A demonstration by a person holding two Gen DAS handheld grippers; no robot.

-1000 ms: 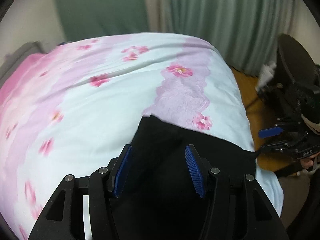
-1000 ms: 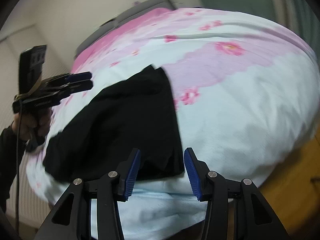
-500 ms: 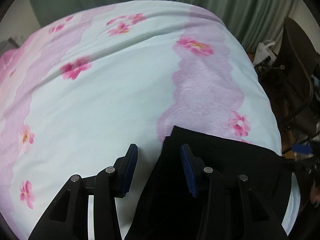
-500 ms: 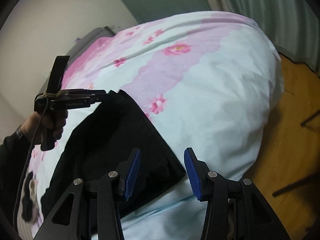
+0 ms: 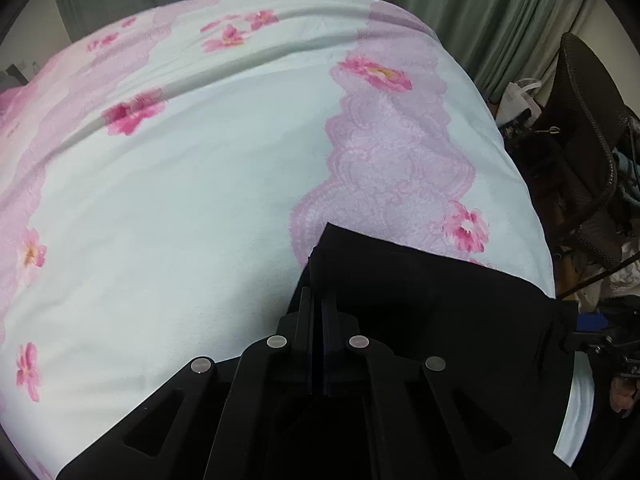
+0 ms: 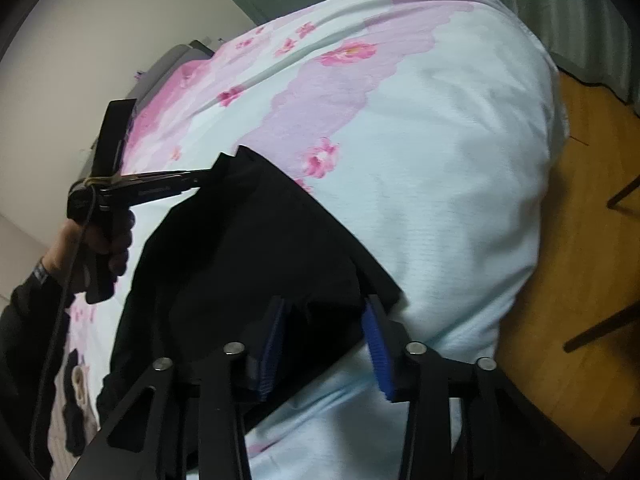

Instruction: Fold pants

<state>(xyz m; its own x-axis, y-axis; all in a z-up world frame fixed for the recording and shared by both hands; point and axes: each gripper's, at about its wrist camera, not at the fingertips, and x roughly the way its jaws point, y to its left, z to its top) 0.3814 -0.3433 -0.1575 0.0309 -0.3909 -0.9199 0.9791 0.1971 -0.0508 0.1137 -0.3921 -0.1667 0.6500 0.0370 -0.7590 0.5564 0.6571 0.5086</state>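
Black pants (image 5: 420, 292) lie on a bed with a pale blue and pink flowered cover (image 5: 180, 184). My left gripper (image 5: 316, 300) is shut on the far corner of the pants. In the right wrist view the same gripper (image 6: 200, 178) pinches that corner of the pants (image 6: 248, 248). My right gripper (image 6: 324, 320) is open, its blue pads either side of the near corner of the pants at the bed's edge.
Green curtains (image 5: 460, 8) hang behind the bed. A dark wicker chair (image 5: 580, 152) and clutter stand to the right of the bed. Wooden floor (image 6: 580, 240) lies beside the bed. A patterned item (image 6: 76, 384) lies at the lower left.
My left gripper has closed on the far corner of the pants. My right gripper has moved forward, so its open fingers now straddle the near corner.
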